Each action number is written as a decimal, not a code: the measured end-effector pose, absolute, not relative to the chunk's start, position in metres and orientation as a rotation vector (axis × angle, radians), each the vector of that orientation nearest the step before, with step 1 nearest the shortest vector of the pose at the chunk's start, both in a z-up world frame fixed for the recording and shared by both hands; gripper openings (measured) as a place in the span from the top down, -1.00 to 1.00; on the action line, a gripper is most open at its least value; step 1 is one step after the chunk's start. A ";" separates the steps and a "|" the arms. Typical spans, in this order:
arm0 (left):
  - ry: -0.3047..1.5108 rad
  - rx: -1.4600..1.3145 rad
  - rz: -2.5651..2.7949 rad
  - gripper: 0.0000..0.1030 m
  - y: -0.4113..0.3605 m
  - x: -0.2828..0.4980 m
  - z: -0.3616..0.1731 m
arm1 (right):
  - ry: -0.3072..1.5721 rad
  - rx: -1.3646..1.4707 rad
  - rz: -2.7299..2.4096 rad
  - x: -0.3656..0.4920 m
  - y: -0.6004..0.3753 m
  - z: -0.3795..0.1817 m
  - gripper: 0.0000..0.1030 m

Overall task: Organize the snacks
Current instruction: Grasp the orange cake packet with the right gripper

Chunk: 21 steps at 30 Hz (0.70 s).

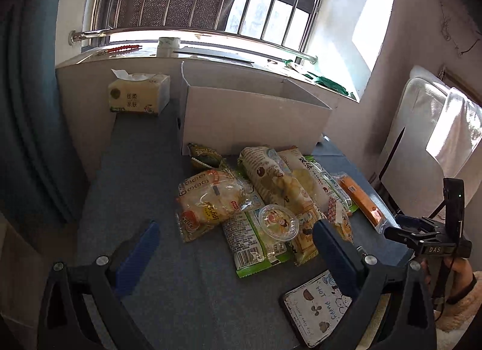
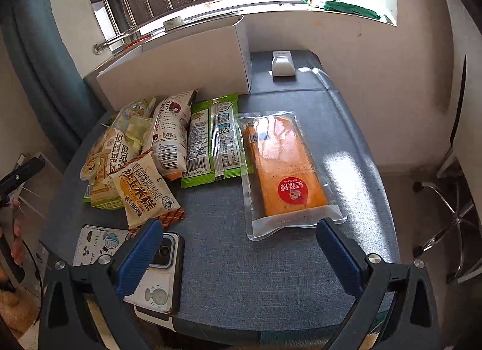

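A heap of snack packets lies on the grey-blue table (image 1: pixel 195 289): a clear bag of yellow buns (image 1: pixel 208 202), a round jelly cup (image 1: pixel 278 222), green-edged packets (image 1: pixel 253 244) and a long orange bar in clear wrap (image 1: pixel 361 199). A white cardboard box (image 1: pixel 253 115) stands open behind them. My left gripper (image 1: pixel 235 247) is open just short of the heap. In the right wrist view the orange bar (image 2: pixel 283 166) lies just beyond my open right gripper (image 2: pixel 238 244), with a green packet (image 2: pixel 214 145) and a corn-cake packet (image 2: pixel 144 193) to its left.
A phone in a cartoon case (image 2: pixel 156 274) lies at the table's near edge by my right gripper's left finger. A tissue pack (image 1: pixel 138 94) sits at the back left, a small white device (image 2: pixel 283 64) at the back right. A chair base (image 2: pixel 452 220) stands right of the table.
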<state>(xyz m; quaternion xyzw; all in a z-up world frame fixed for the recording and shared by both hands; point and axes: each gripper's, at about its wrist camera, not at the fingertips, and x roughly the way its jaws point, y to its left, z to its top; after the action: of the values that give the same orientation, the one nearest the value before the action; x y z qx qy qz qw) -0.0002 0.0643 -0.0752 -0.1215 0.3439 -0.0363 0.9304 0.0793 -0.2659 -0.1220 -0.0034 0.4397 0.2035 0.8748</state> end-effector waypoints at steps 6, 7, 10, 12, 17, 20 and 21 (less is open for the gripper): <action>0.712 -0.246 -0.066 -0.99 0.066 -0.003 -0.079 | 0.950 0.037 0.424 0.119 -0.280 -0.132 -1.00; 0.715 -0.243 -0.066 -1.00 0.066 -0.003 -0.080 | 0.962 0.006 0.416 0.126 -0.278 -0.135 -1.00; 0.721 -0.244 -0.063 -0.99 0.068 -0.001 -0.081 | 0.974 -0.067 0.427 0.140 -0.271 -0.142 -1.00; 0.721 -0.249 -0.061 -0.99 0.070 -0.001 -0.082 | 0.989 -0.096 0.432 0.149 -0.266 -0.148 -1.00; 0.724 -0.258 -0.020 -0.99 0.079 0.001 -0.085 | 1.011 -0.202 0.431 0.159 -0.254 -0.156 -1.00; 0.727 -0.270 -0.022 -1.00 0.083 0.002 -0.087 | 1.031 -0.226 0.435 0.162 -0.253 -0.157 -1.00; 0.731 -0.272 -0.016 -1.00 0.084 0.003 -0.089 | 1.040 -0.230 0.432 0.163 -0.252 -0.158 -1.00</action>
<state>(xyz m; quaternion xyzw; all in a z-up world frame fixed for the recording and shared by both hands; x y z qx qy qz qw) 0.0031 0.0840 -0.0887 -0.1327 0.3565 -0.0080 0.9248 0.1634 -0.2523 -0.1576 -0.1088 0.4919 0.2045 0.8393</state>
